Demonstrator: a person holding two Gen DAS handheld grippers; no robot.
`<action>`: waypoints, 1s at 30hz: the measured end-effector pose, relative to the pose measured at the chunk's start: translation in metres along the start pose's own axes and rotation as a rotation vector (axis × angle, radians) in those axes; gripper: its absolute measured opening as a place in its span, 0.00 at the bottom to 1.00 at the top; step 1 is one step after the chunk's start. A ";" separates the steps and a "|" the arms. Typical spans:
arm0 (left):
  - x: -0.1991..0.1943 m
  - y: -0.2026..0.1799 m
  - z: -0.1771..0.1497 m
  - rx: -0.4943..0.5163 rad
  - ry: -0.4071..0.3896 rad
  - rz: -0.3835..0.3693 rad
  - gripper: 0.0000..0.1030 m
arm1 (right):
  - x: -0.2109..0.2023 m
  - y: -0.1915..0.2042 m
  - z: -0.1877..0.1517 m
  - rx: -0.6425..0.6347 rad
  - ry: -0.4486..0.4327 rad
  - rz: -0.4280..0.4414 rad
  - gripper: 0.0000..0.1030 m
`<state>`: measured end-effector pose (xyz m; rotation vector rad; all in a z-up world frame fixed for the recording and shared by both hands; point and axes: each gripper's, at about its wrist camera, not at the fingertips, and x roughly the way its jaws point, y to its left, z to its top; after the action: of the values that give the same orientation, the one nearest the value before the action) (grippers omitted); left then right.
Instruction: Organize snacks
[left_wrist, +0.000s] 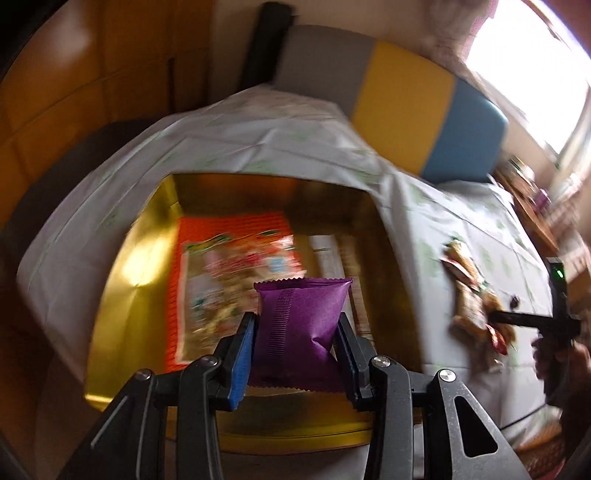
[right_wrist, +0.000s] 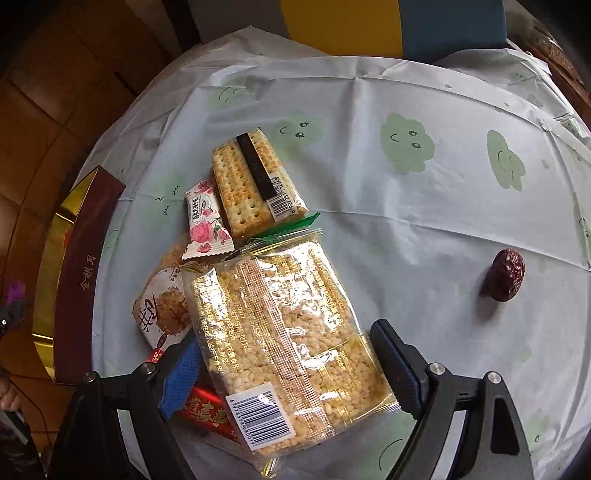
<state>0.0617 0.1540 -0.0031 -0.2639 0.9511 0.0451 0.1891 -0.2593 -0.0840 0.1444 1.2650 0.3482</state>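
Note:
My left gripper (left_wrist: 297, 317) is shut on a purple snack packet (left_wrist: 306, 295), gripped by its sides between the blue pads. It hangs over the open gold box (left_wrist: 122, 280), where an orange snack bag (left_wrist: 229, 266) lies flat. My right gripper (right_wrist: 284, 336) is open, its fingers on either side of a clear puffed-rice bar packet (right_wrist: 291, 332) on the table. That packet tops a small pile with a cracker pack (right_wrist: 251, 181), a rose-printed packet (right_wrist: 207, 225), a white packet (right_wrist: 162, 310) and a red one (right_wrist: 207, 410) underneath.
A single red date (right_wrist: 504, 275) lies on the cloud-print tablecloth (right_wrist: 406, 206), right of the pile. The gold box, with its maroon outer wall (right_wrist: 85, 266), stands left of the pile. A grey, yellow and blue cushion (left_wrist: 406, 99) lies behind the table.

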 end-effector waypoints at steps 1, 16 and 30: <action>0.001 0.007 0.001 -0.017 0.003 0.005 0.40 | 0.001 -0.001 0.002 0.008 0.001 0.007 0.86; 0.055 -0.043 0.066 0.071 -0.048 0.041 0.54 | -0.002 -0.001 0.000 -0.023 -0.016 -0.038 0.82; 0.052 -0.039 0.012 0.083 -0.010 0.092 0.63 | 0.000 -0.002 0.001 0.003 0.007 -0.024 0.83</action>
<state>0.1073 0.1151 -0.0308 -0.1433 0.9529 0.0914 0.1907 -0.2614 -0.0839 0.1305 1.2735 0.3267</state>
